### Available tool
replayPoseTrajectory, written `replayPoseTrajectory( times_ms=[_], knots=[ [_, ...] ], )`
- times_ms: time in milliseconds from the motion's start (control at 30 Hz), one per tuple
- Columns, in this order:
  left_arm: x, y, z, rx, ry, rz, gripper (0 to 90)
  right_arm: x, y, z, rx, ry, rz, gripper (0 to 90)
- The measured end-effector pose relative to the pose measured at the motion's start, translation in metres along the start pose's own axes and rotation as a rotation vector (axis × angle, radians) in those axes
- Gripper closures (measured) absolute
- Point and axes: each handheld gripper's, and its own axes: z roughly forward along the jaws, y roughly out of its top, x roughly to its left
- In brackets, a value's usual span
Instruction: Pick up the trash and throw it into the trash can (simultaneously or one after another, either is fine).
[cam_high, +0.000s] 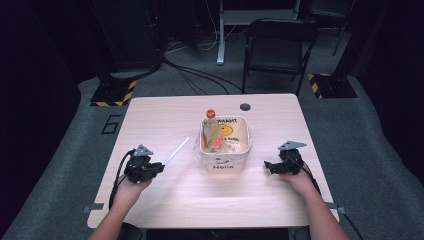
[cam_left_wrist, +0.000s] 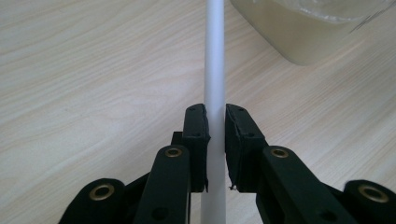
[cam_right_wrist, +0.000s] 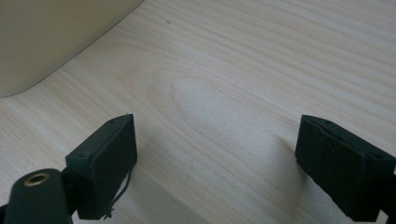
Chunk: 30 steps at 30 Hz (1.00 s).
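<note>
So the left gripper (cam_high: 159, 167) has its jaws clamped on a white straw (cam_left_wrist: 215, 70), which pokes up and right from the lower left of the frame toward the tub (cam_high: 247, 145) at center. Looks like the pickup step is done and the carry is next. The right gripper (cam_high: 269, 167) sits low right of the tub, jaws wide with nothing between them, just above the tabletop (cam_high: 165, 115). Next move probably means tipping the straw over the tub's rim without snagging the bottle (cam_high: 211, 116) standing at its back edge.
</note>
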Motion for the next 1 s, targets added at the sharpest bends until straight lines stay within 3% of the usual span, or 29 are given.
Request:
replayPoseTrajectory(
  times_ms=[1000],
  knots=[
    [-0.015, 0.045, -0.053, -0.043, -0.019, 0.089, 79.0, 0.0, 0.0, 0.0, 0.0, 0.0, 0.0, 11.9]
  ],
)
